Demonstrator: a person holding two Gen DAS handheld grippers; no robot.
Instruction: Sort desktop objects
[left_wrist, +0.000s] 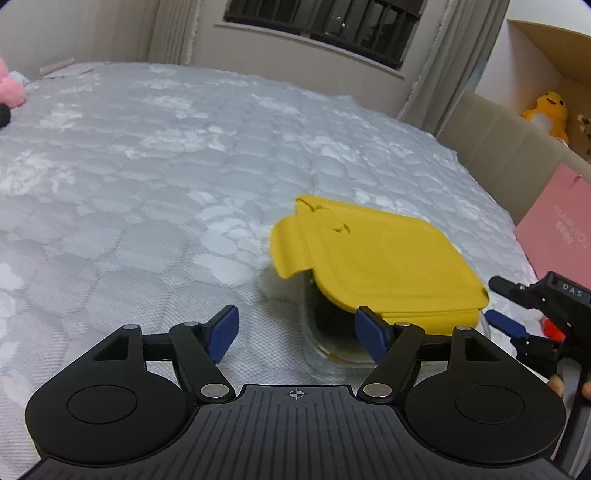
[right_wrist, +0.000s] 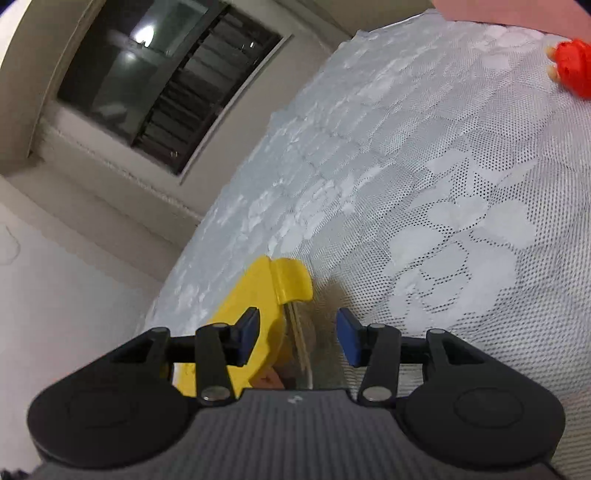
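A clear glass container (left_wrist: 325, 332) stands on the bed's lace cover, and a yellow lid (left_wrist: 384, 254) lies askew and tilted on its top. My left gripper (left_wrist: 297, 332) is open just in front of the container's left side; its right pad overlaps the glass wall in view and nothing sits between the pads. My right gripper (right_wrist: 298, 338) is open too, rolled sideways, with the lid's (right_wrist: 258, 291) edge and the glass rim between its pads; the right pad stands off the glass. In the left wrist view the right gripper (left_wrist: 504, 304) is at the lid's right corner.
A small red toy (right_wrist: 572, 70) lies on the cover beyond the container. A pink plush (left_wrist: 11, 88) sits at the far left edge. At the right are a pink bag (left_wrist: 557, 229) and a yellow duck plush (left_wrist: 548, 114) in a cardboard box. A window (left_wrist: 321, 26) is behind.
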